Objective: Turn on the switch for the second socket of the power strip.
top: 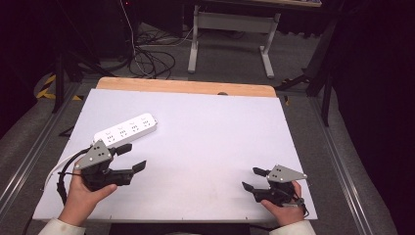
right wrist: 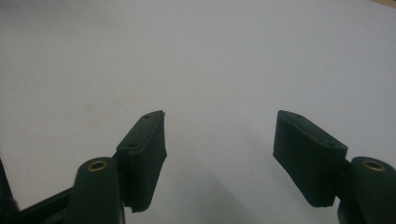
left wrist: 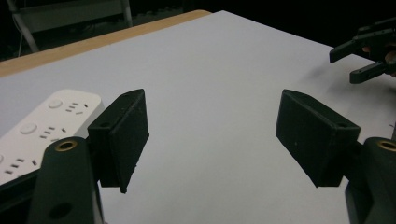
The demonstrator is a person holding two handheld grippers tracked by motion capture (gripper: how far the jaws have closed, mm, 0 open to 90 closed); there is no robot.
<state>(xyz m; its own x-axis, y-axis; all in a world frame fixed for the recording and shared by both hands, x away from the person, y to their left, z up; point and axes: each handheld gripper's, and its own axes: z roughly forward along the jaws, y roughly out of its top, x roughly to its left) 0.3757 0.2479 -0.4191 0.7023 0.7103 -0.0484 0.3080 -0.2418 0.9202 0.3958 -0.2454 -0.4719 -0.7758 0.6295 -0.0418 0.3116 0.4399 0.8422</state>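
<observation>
Overhead first: white power strip [top: 126,129] lies on the pale table [top: 205,127], toward the far left, angled, its cable trailing off the left edge. I have the left gripper [top: 131,157] just beside the strip's near end, jaws spread wide, nothing in them. Right gripper [top: 254,178] sits well apart at the near right, also wide open and empty, pointing back toward the middle.

Left gripper view: strip [left wrist: 42,126] shows at the left edge, partly behind my left jaw, so it's beside the jaws, not between them (sockets face up). Left gripper [left wrist: 210,135] has only bare table betw. the pads. The other gripper shows far off at top right.

Right gripper view: right gripper [right wrist: 219,140] is open over blank table, nothing near it.

My read: the step is getting hold of the strip w/ the left gripper. To do it well I'd swing the jaws left until the strip's narrow width sits squarely between them, keep them level w/ the table, then close across the body, not the cable.
</observation>
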